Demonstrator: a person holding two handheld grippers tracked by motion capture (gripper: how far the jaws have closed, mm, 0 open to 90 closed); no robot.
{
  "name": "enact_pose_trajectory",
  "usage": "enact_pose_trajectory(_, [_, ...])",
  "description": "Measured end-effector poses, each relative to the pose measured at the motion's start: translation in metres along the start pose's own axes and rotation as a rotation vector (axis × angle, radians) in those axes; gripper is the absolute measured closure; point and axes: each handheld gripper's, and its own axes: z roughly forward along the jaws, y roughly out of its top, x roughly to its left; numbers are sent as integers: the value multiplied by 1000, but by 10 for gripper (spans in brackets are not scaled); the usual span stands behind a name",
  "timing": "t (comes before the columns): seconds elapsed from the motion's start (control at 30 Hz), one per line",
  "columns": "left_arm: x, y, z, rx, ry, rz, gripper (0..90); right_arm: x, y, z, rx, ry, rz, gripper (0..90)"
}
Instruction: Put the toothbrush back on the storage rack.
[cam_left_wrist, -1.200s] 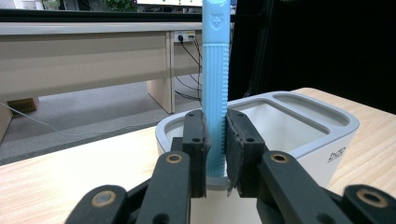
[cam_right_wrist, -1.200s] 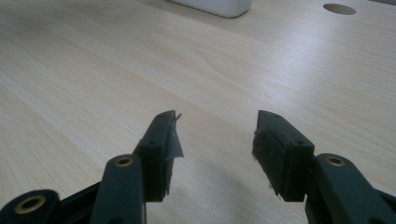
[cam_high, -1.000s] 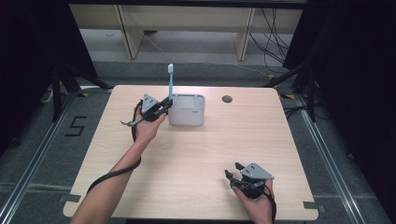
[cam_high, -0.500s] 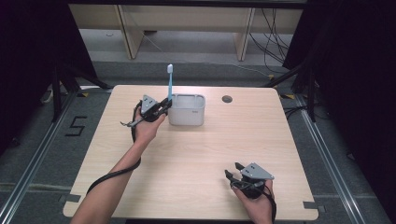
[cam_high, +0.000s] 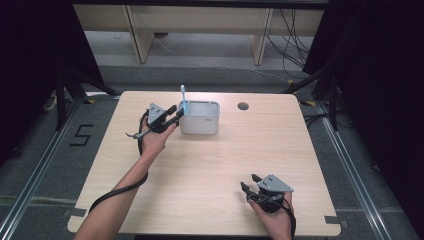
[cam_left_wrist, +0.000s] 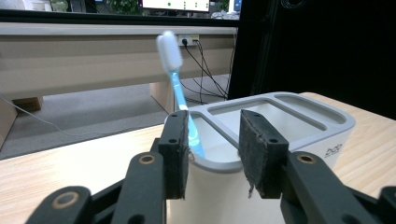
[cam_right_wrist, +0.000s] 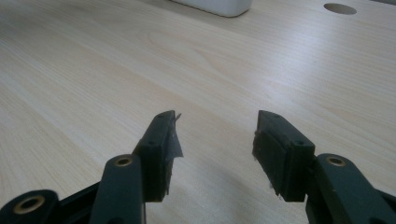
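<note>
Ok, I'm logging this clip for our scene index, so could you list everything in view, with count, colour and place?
toothbrush: 1, light blue handle with white head, standing head-up in the holder's near-left compartment.
holder: 1, white tub with a grey divided top, far middle of the table.
table: 1, light wood, with a round cable hole near its far edge.
floor marking "5": 1, black, on the grey floor left of the table.
wooden furniture: pale wood, beyond the table.
left gripper: 1, black, jaws apart at the holder's left corner, beside the toothbrush.
right gripper: 1, black, jaws apart, low over the table's near right.
</note>
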Motion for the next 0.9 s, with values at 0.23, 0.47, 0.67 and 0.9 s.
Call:
enact_pose_trajectory(0.23, [-1,4,-16,-2,-7,0,567,0,0,0,-3,-4,0,491])
enact_pose_trajectory(0.47, [-4,7,-29,0,-11,-10,513,0,0,0,-3,-4,0,491])
enact_pose_trajectory(0.67, [-8,7,-41,-7,-26,-14,483,3,0,0,8,1,31,491])
enact_pose_trajectory(0.9, [-15,6,-60,-19,-23,-17,449,1,0,0,-3,-5,0,491])
